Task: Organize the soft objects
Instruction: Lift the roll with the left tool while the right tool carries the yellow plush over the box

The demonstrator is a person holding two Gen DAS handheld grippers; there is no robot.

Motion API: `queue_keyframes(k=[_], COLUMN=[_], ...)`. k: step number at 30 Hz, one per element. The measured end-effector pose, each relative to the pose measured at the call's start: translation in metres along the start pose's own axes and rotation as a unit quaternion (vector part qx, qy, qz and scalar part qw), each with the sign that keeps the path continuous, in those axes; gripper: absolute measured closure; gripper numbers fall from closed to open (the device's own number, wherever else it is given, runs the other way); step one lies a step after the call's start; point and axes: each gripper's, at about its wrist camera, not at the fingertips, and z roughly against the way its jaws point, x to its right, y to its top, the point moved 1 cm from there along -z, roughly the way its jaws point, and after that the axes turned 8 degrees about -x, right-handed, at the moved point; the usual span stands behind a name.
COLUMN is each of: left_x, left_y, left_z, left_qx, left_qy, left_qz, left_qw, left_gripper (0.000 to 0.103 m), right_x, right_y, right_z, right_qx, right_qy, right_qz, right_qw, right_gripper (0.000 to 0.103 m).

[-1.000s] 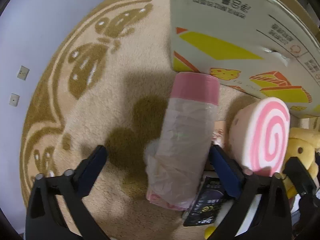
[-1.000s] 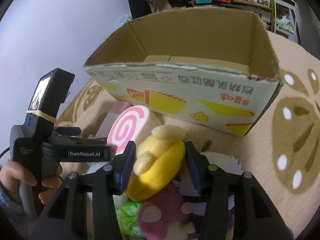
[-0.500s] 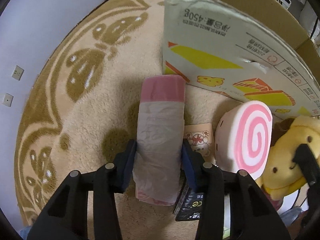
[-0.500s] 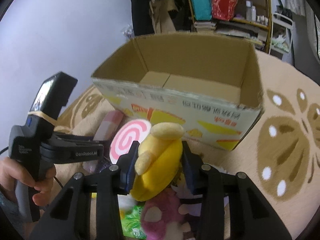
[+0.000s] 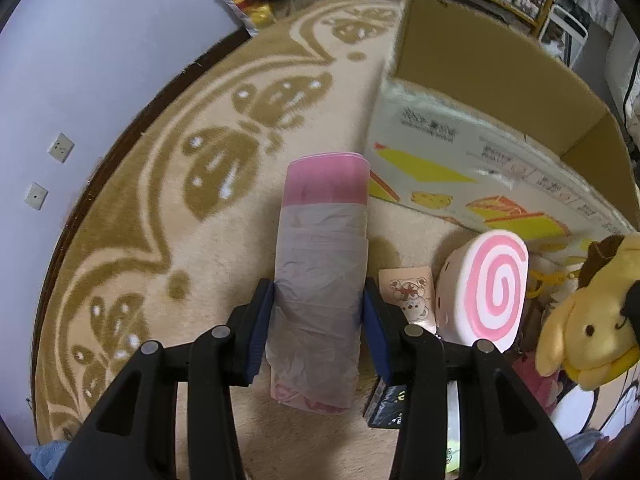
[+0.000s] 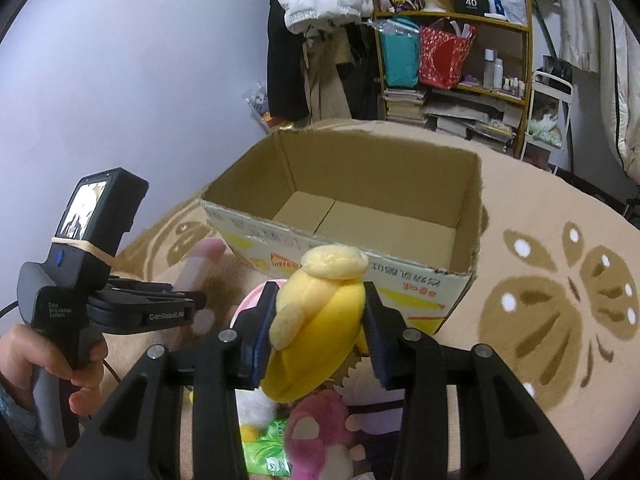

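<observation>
Two grippers loaded. Left gripper [image 5: 319, 330] clamps the bag roll [image 5: 322, 276] mid-length, above the rug [image 5: 160, 216]. Right gripper [image 6: 318, 334] squeezes the yellow plush [image 6: 320, 320] before the open box [image 6: 360, 216]. Both look light and compressible; the roll's film is probably slippery, so grip centrally.
</observation>
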Motion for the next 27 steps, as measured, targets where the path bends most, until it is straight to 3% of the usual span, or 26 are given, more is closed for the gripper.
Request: queue_keyframes(k=[7, 13, 17, 21, 27], left_x=[-0.014, -0.01, -0.008, -0.002, 0.008], left_y=[-0.005, -0.001, 0.003, 0.007, 0.014], left_z=[0.025, 0.048, 0.059, 0.072, 0.096], left_qx=[0.054, 0.123, 0.152, 0.198, 0.276], left_qy=[0.0, 0.033, 0.022, 0.026, 0.028], left_qz=[0.015, -0.017, -0.026, -0.023, -0.023], left_qw=[0.9984, 0.9917, 0.9878, 0.9795, 0.9605], left_gripper=[0.062, 0.062, 0.062, 0.062, 0.062], right_x=[0.003, 0.001, 0.001, 0.003, 0.009], right_y=[0.004, 0.007, 0.009, 0.013, 0.019], right_z=[0.027, 0.039, 0.042, 0.045, 0.046], right_qx=[0.046, 0.066, 0.077, 0.086, 0.097], right_qy=[-0.009, -0.017, -0.028, -0.031, -0.034], right_qz=[-0.005, -0.003, 0.006, 0.006, -0.002], right_qw=[0.999, 0.998, 0.997, 0.996, 0.995], right_gripper=[0.061, 0.061, 0.061, 0.061, 0.061])
